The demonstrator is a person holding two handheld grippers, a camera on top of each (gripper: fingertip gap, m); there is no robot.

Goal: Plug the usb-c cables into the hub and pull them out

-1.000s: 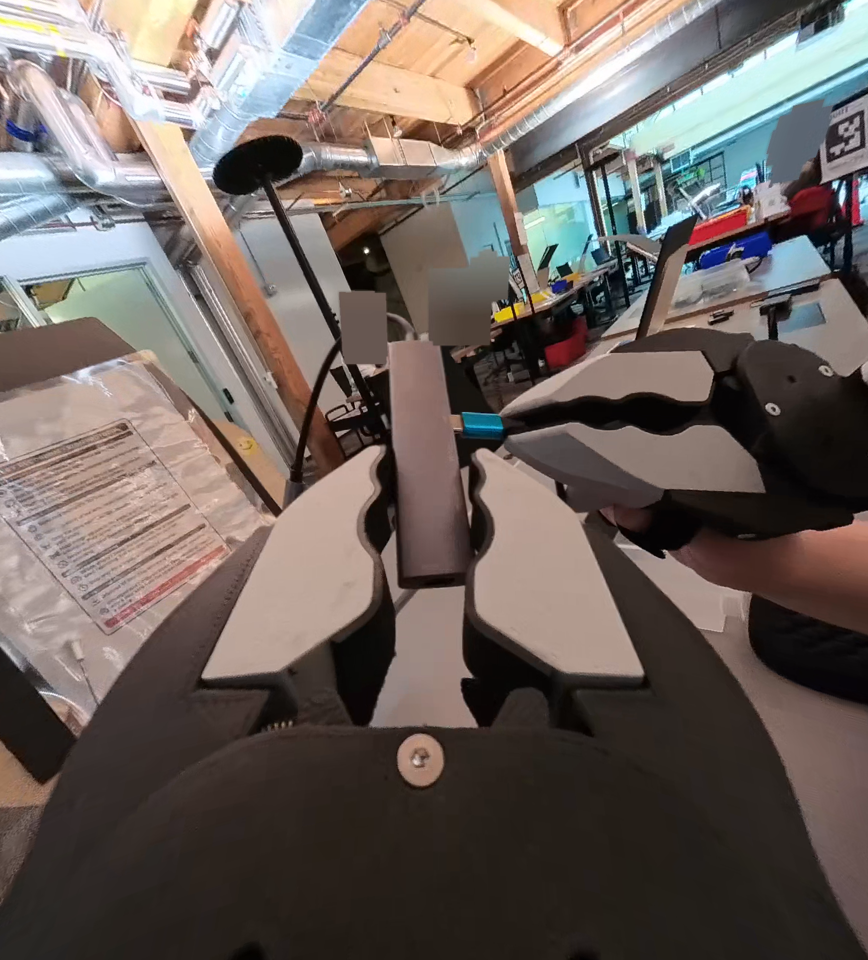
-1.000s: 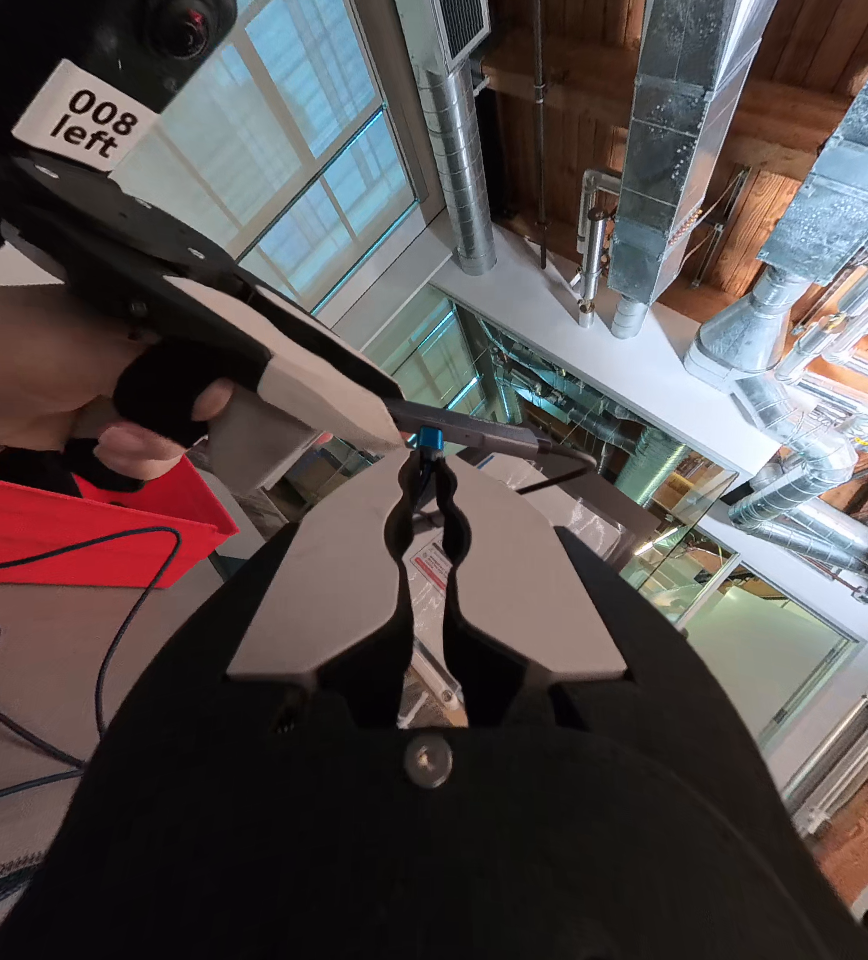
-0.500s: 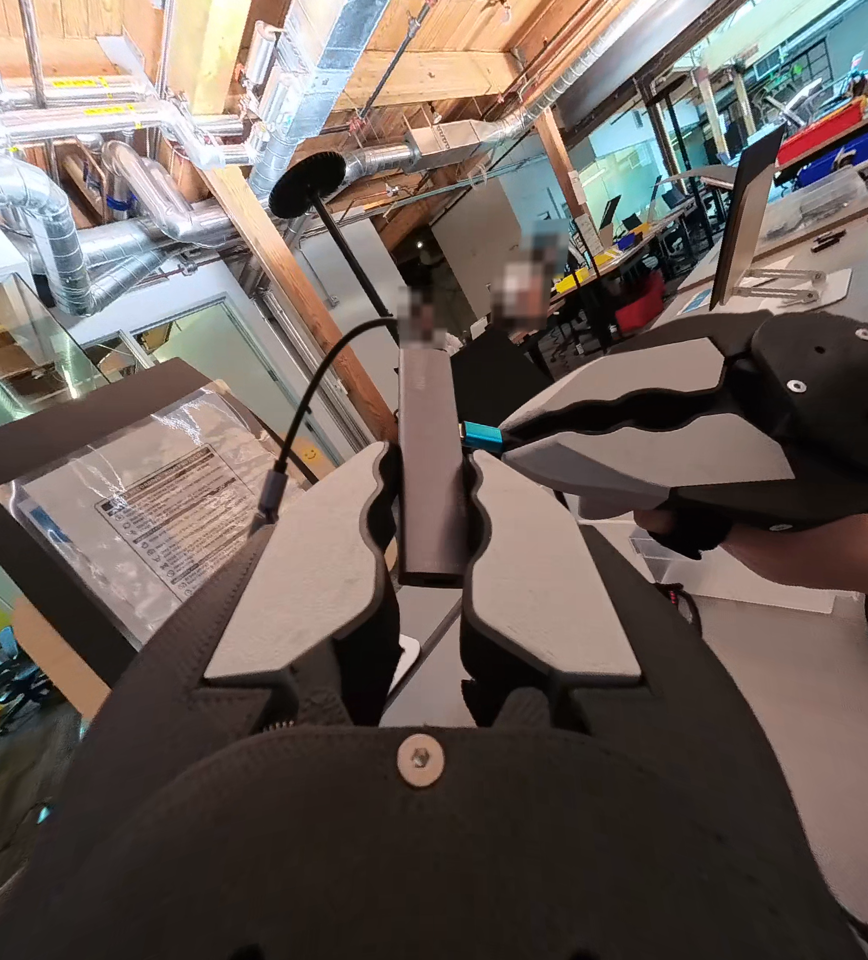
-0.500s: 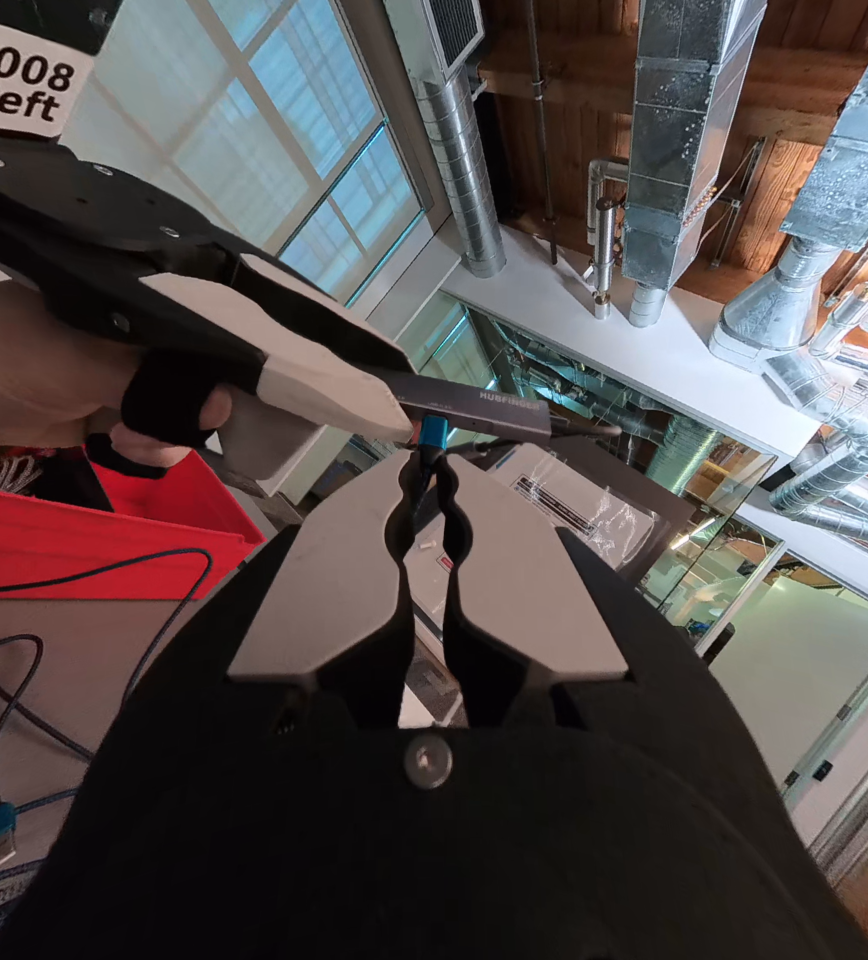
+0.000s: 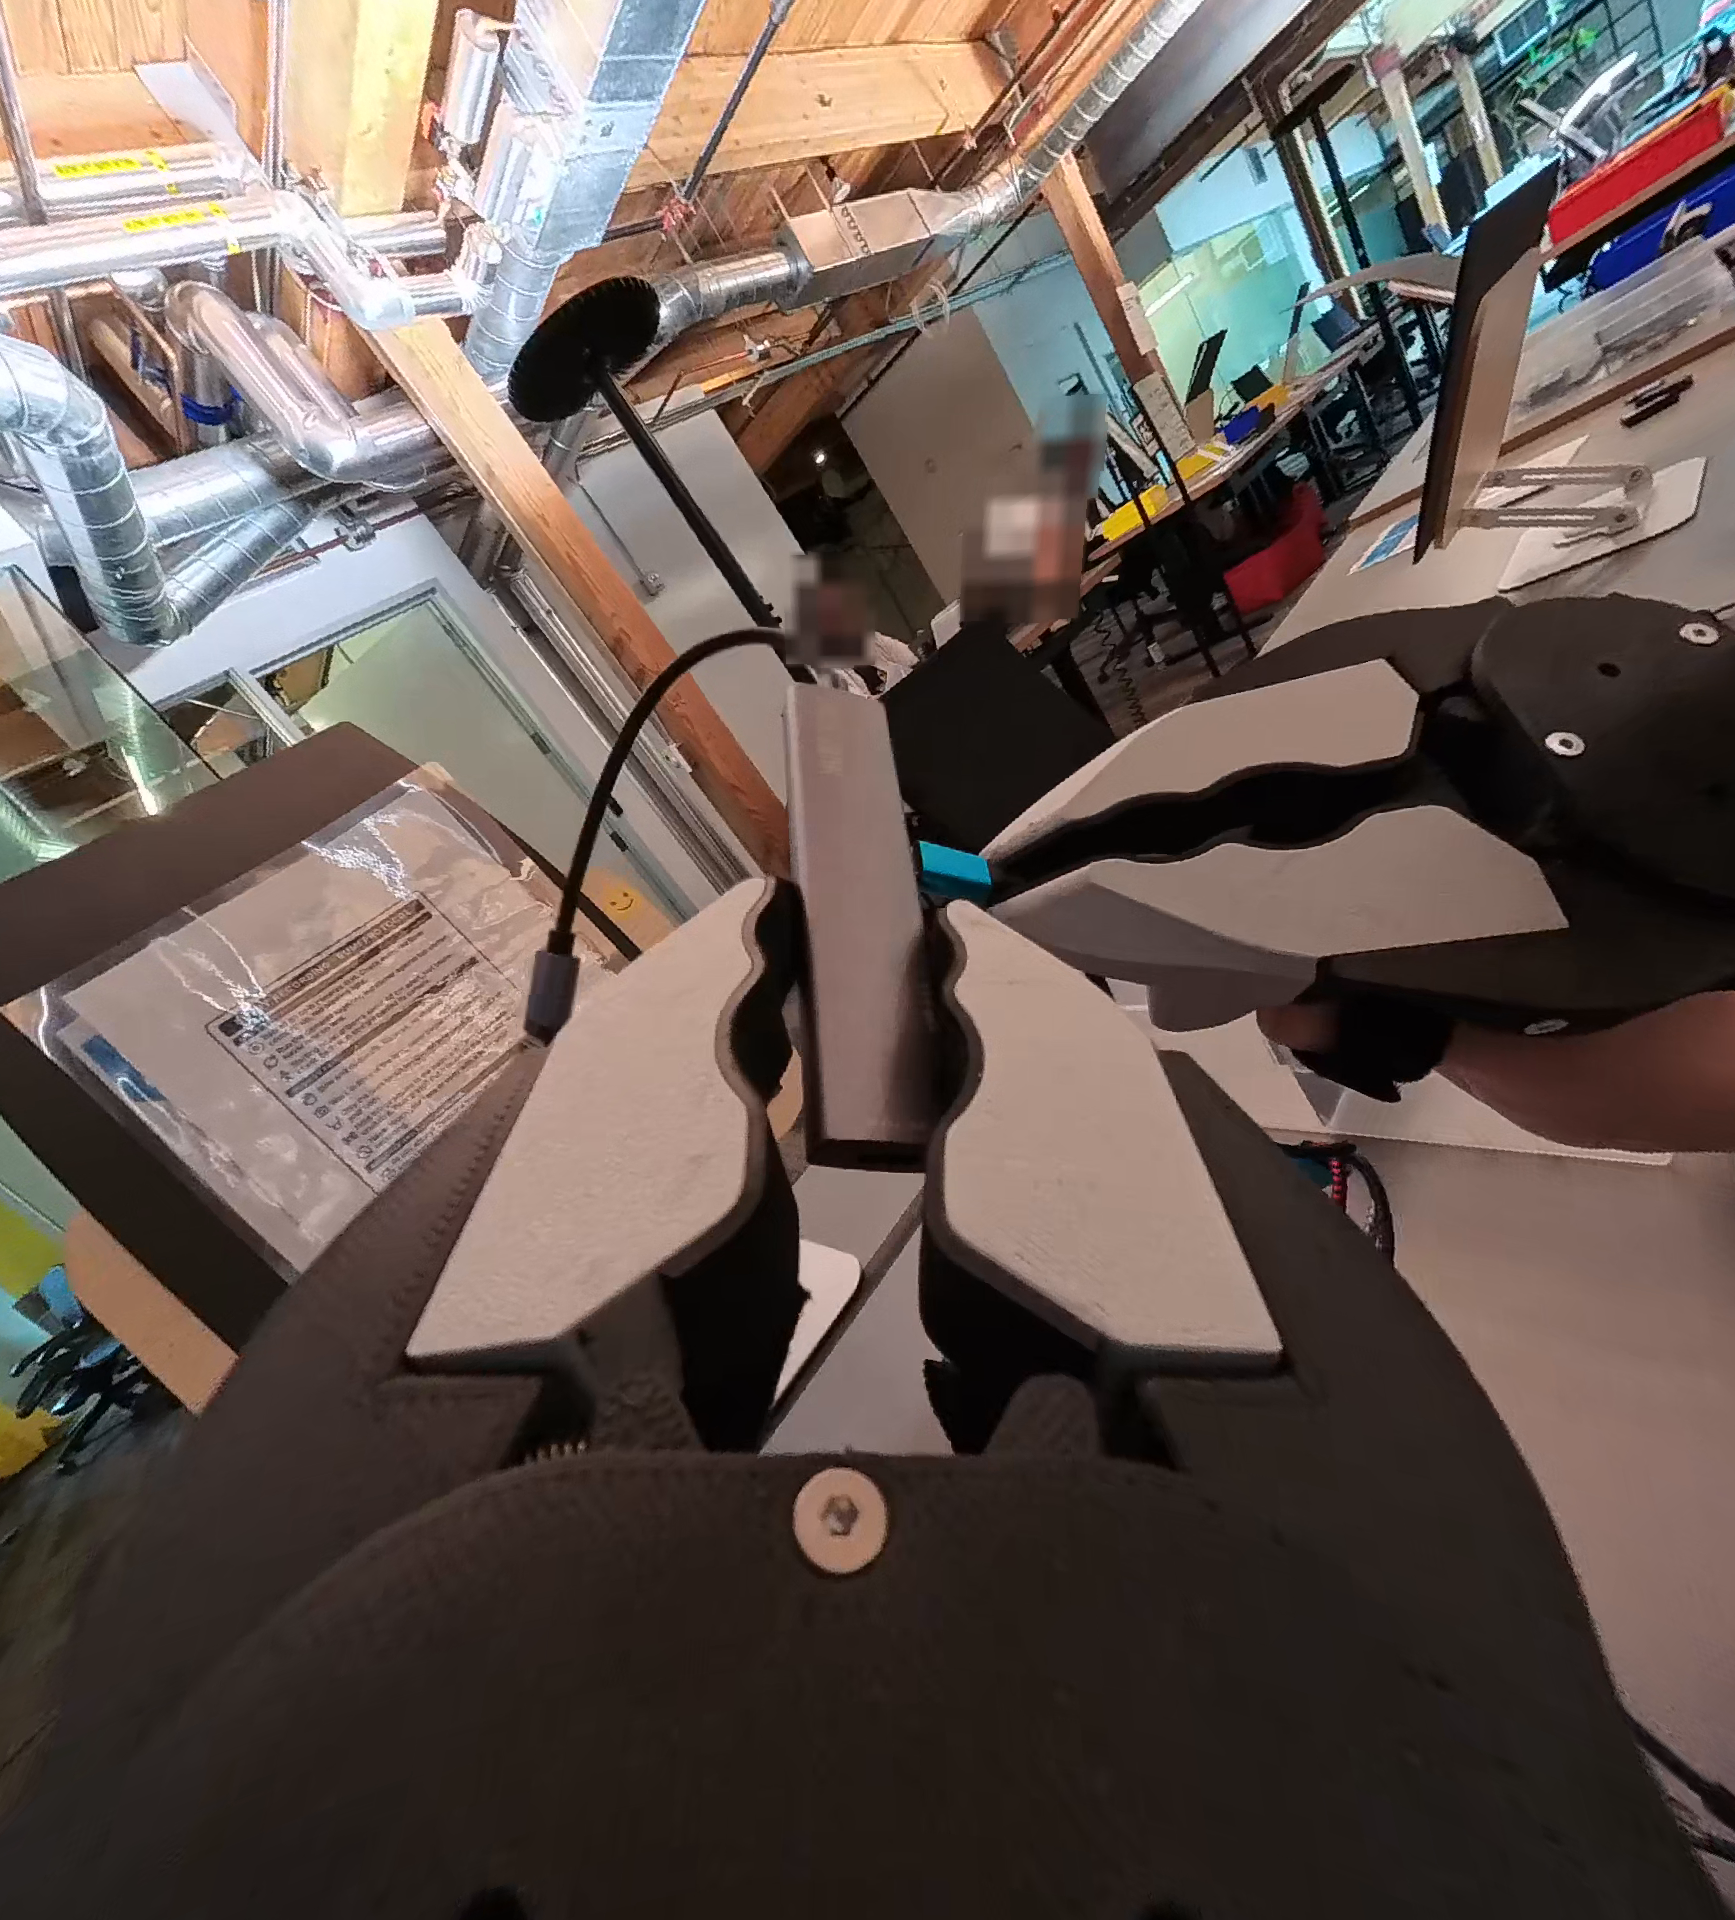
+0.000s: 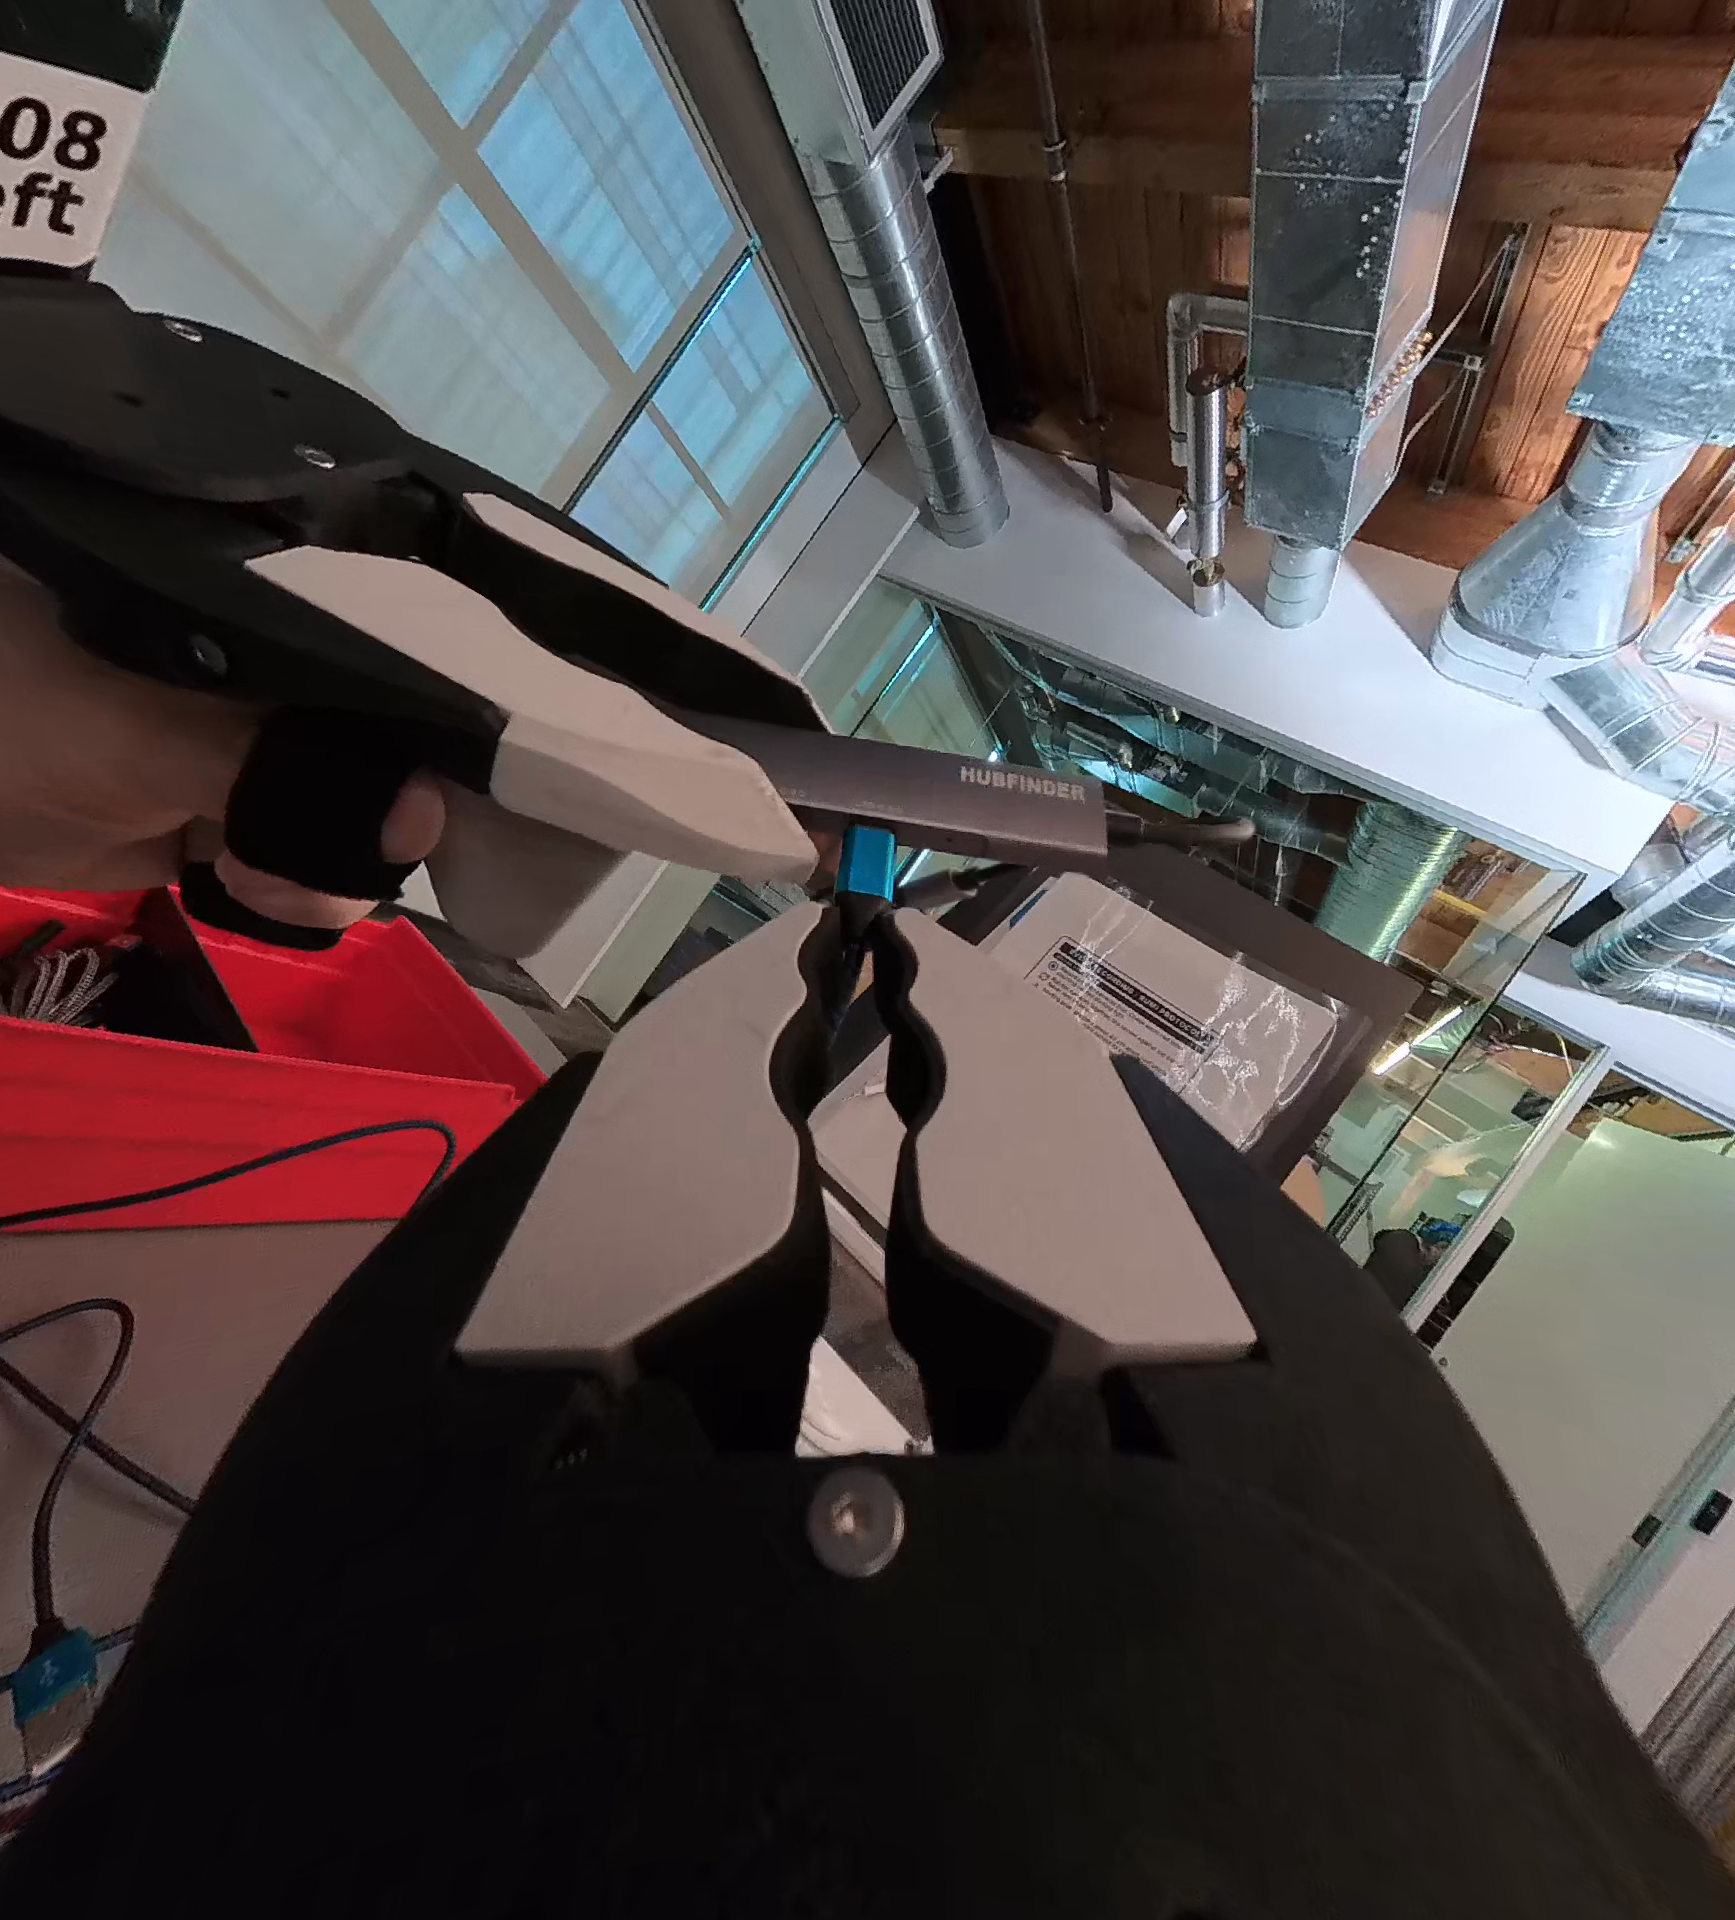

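My left gripper (image 5: pixel 858 920) is shut on a dark grey hub (image 5: pixel 855 894), held up in the air and pointing away. The hub's own black cable (image 5: pixel 624 769) loops off its far end to a loose plug. My right gripper (image 6: pixel 855 914) is shut on the cable just behind a blue usb-c plug (image 6: pixel 863 860). The plug's tip sits in the side of the hub (image 6: pixel 946 800). In the left wrist view the right gripper (image 5: pixel 998 868) comes in from the right with the blue plug (image 5: pixel 951 871) against the hub's right side. In the right wrist view the left gripper (image 6: pixel 801 831) comes in from the left.
A red bin (image 6: pixel 167 1091) stands on the grey table (image 6: pixel 115 1382) at the left, with a dark cable (image 6: pixel 63 1382) and a blue usb plug (image 6: pixel 52 1683) lying by it. A black board with a plastic-covered sheet (image 5: pixel 323 1018) stands ahead. A person's bare forearm (image 5: pixel 1621 1081) is at right. My left and right fingertips are right by each other.
Both grippers have tilted and shifted together, so the background has swung. The hub and the blue plug stay gripped, with the plug still at the hub's side.
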